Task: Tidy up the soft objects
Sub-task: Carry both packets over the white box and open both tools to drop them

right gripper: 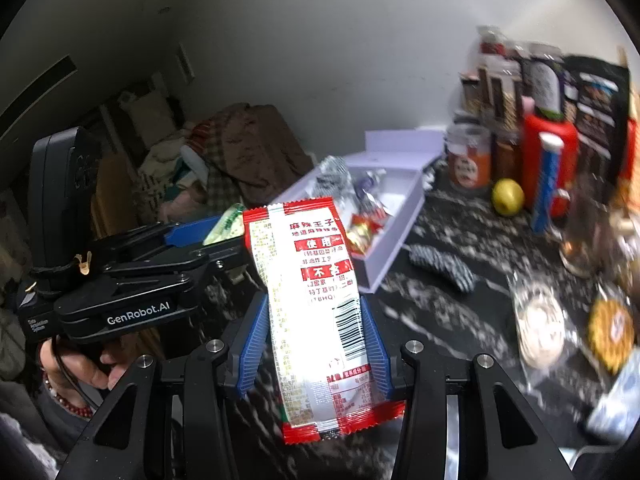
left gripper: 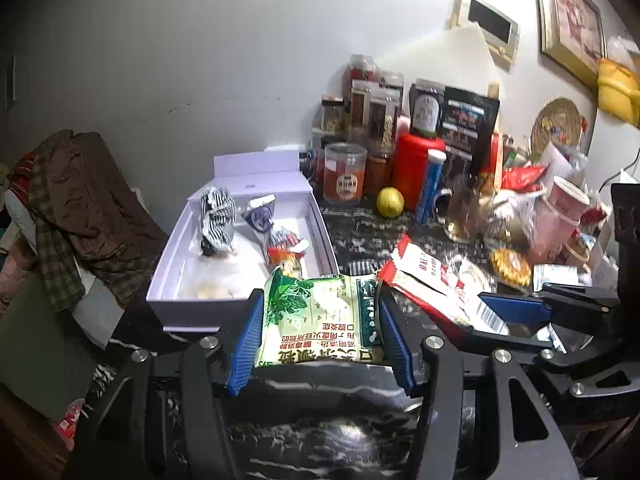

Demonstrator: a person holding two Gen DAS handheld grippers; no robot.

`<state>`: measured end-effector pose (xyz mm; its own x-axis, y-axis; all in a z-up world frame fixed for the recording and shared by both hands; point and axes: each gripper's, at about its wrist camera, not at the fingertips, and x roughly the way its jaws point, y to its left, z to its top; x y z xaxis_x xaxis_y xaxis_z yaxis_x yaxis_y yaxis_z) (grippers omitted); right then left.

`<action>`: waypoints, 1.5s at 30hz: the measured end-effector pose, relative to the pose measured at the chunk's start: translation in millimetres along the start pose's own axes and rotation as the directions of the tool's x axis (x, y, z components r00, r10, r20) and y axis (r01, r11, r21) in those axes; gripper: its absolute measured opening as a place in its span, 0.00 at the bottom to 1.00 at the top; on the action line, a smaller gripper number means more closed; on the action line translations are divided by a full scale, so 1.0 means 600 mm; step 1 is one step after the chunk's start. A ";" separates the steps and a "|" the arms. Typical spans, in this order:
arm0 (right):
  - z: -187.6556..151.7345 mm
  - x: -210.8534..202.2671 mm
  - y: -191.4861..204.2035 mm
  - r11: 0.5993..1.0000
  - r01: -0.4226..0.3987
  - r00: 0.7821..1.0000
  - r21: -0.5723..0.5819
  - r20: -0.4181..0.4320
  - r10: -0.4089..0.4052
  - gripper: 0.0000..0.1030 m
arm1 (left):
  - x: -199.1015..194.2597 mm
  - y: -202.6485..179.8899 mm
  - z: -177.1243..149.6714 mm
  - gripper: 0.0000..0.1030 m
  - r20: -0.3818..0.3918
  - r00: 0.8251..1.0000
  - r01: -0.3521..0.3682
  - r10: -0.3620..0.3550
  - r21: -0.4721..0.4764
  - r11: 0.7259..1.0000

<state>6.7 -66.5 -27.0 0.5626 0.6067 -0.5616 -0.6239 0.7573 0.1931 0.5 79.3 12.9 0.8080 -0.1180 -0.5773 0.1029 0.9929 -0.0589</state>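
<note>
My left gripper (left gripper: pixel 320 312) is shut on a green and cream snack packet (left gripper: pixel 320 320), held above the dark marbled counter just in front of the open white box (left gripper: pixel 168 280). In the right wrist view my right gripper (right gripper: pixel 314 324) is shut on a red and white sachet (right gripper: pixel 316 300) that stands upright between the blue pads; the same sachet (left gripper: pixel 428 280) shows right of the green packet. The box (right gripper: pixel 400 200) holds a black-and-white striped bundle (left gripper: pixel 218 216) and several small wrapped snacks (left gripper: pixel 280 240). The left gripper (right gripper: pixel 192 232) shows left of the sachet, held by a hand.
Jars, a red bottle (left gripper: pixel 416 164), a lemon (left gripper: pixel 390 202) and a blue tube (left gripper: pixel 430 184) crowd the back of the counter. A striped soft piece (right gripper: pixel 444 266) lies right of the box. Round wrapped snacks (right gripper: pixel 540 328) lie at the right. Clothes (left gripper: pixel 76 208) are heaped to the left.
</note>
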 end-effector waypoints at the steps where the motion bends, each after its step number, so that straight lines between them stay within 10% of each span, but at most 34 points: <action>1: 0.009 0.003 0.002 1.000 -0.006 1.000 -0.008 0.005 0.006 0.44 | 0.000 0.004 0.005 0.54 0.005 1.000 0.000 0.000 -0.003 1.000; 24: 0.187 0.119 -0.018 0.997 -0.008 0.996 -0.082 0.091 0.016 0.44 | 0.073 0.105 0.153 0.54 0.127 0.990 -0.072 0.068 0.027 0.997; 45: 0.207 0.316 -0.090 0.999 0.014 0.998 -0.031 -0.053 -0.016 0.44 | 0.262 0.189 0.136 0.54 -0.052 0.994 -0.090 0.091 0.012 0.996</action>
<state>214.3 37.5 -43.9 0.5429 0.5809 -0.6065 -0.6323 0.7580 0.1601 186.3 172.2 -18.1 0.7825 -0.0264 -0.6221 0.0365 0.9993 0.0035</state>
